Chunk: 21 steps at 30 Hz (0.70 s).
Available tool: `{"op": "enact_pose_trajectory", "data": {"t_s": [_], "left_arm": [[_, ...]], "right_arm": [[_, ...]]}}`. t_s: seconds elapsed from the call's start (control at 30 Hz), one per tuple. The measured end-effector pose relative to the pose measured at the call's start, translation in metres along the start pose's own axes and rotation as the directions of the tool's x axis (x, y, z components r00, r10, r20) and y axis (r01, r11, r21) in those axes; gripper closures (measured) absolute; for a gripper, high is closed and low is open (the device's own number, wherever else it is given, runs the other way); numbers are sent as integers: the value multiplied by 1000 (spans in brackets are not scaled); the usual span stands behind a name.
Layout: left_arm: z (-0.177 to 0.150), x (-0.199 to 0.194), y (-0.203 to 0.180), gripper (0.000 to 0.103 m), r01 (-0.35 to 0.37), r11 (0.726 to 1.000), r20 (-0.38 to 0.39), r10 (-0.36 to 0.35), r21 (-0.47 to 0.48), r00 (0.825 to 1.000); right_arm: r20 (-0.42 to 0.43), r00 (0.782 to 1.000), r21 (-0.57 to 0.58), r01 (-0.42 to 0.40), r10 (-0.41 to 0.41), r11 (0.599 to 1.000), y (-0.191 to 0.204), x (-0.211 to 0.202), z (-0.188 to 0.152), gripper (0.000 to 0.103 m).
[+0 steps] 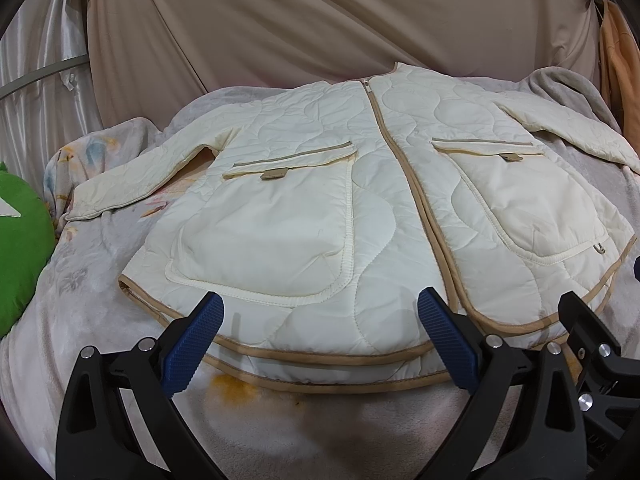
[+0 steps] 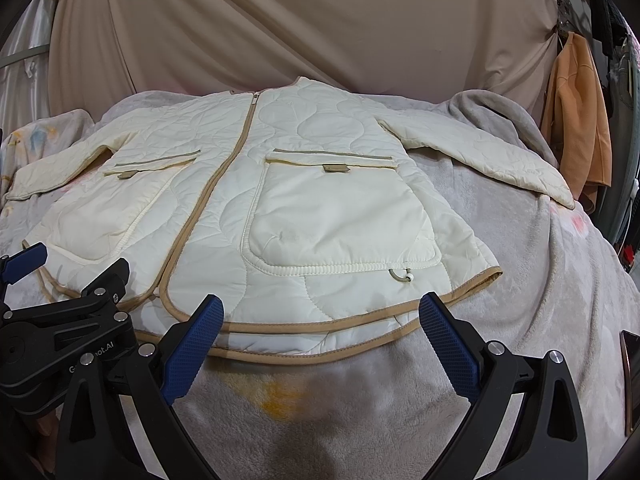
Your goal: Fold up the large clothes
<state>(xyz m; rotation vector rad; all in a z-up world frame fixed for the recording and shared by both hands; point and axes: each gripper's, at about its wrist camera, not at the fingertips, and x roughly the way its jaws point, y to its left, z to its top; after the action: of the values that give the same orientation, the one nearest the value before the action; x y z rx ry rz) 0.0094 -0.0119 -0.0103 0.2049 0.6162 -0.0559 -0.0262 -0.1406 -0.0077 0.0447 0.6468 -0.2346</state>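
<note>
Both grippers hang just short of the hem, empty: the left gripper [image 1: 320, 312] has its blue pads spread wide, and the right gripper [image 2: 320, 314] is spread just as wide beside it. Past them the cream quilted jacket [image 1: 360, 208] lies flat, front up, zipped, on a grey fleece blanket [image 2: 540, 280] over the bed, sleeves out to both sides. A green cushion [image 1: 20, 248] sits off left, an orange garment [image 2: 580, 128] hangs far right, beige cloth [image 2: 280, 32] behind.

Both wrist cams near hem, facing jacket [image 1: 320, 184]; views overlap.
</note>
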Motion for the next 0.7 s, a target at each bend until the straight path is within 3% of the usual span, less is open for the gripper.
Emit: {"op": "enact_pose_trajectory", "data": {"t_s": [0.53, 0.7], "left_arm": [[-2, -2, 6, 9, 7, 1000, -3, -7, -8, 1000], [22, -11, 51, 6, 6, 999, 19, -5, -40, 1000]], "right_arm": [[-10, 1000, -11, -14, 14, 1000, 1, 1, -1, 7], [0, 999, 7, -48, 48, 999, -50, -14, 25, 7]]}}
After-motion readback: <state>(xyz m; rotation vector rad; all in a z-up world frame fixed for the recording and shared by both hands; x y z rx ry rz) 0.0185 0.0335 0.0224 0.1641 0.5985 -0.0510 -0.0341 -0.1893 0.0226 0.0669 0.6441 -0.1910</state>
